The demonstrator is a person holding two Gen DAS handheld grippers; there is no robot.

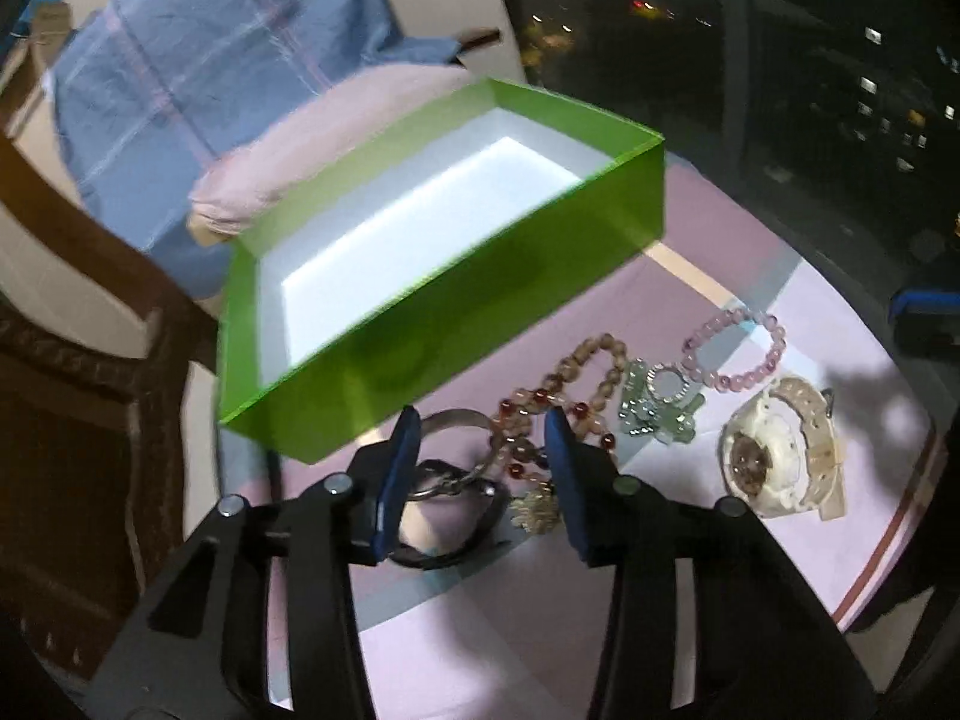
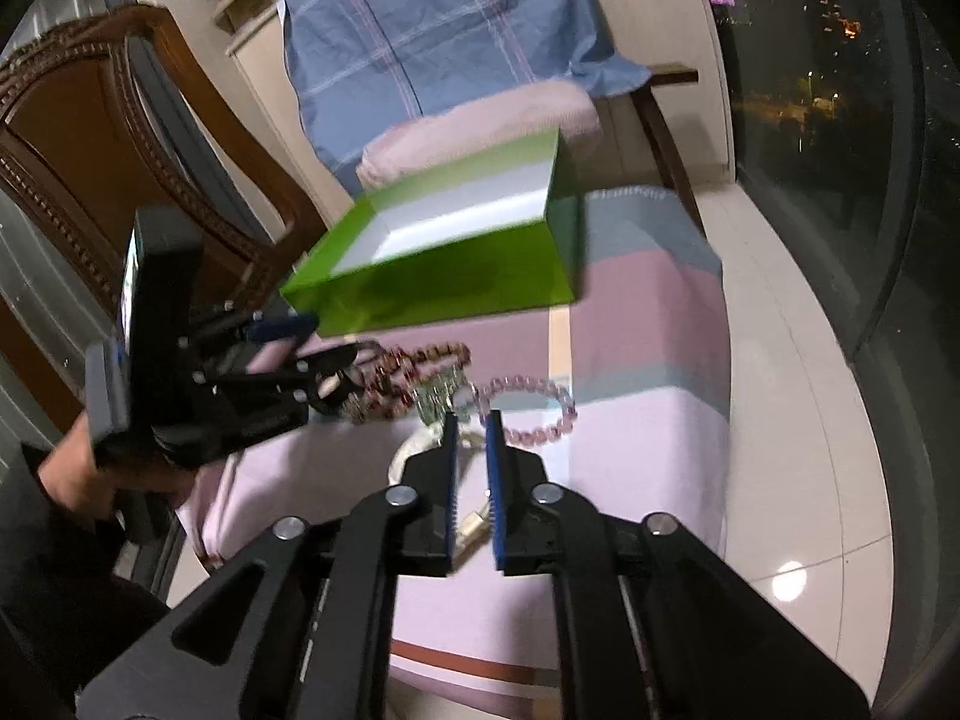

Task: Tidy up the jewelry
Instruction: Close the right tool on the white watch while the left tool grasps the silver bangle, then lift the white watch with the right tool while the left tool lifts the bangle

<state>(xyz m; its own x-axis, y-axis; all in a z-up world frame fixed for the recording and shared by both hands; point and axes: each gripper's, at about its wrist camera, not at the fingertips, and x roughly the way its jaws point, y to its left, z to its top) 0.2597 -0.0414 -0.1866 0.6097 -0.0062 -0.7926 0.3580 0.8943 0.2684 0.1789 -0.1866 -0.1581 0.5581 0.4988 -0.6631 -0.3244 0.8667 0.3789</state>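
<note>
A green box [image 1: 456, 276] with a white inside stands empty at the back of the pink cloth [image 1: 750, 276]; it also shows in the right wrist view [image 2: 456, 282]. In front of it lie a brown and red bead bracelet [image 1: 564, 396], a green and silver piece [image 1: 657, 399], a pink bead bracelet [image 1: 735, 351], a white watch [image 1: 780, 447], a silver ring [image 1: 456, 456] and a black band [image 1: 456, 528]. My left gripper [image 1: 483, 423] is open above the silver ring and red beads. My right gripper [image 2: 472, 429] is open, narrowly, over the white watch [image 2: 414, 444] near the pink bracelet [image 2: 534, 414].
A chair with a blue checked cloth [image 2: 432, 30] and a pink cushion [image 2: 480, 126] stands behind the box. A carved wooden chair [image 2: 90, 138] is at the left. Tiled floor [image 2: 792, 420] and a dark window [image 2: 840, 90] lie to the right.
</note>
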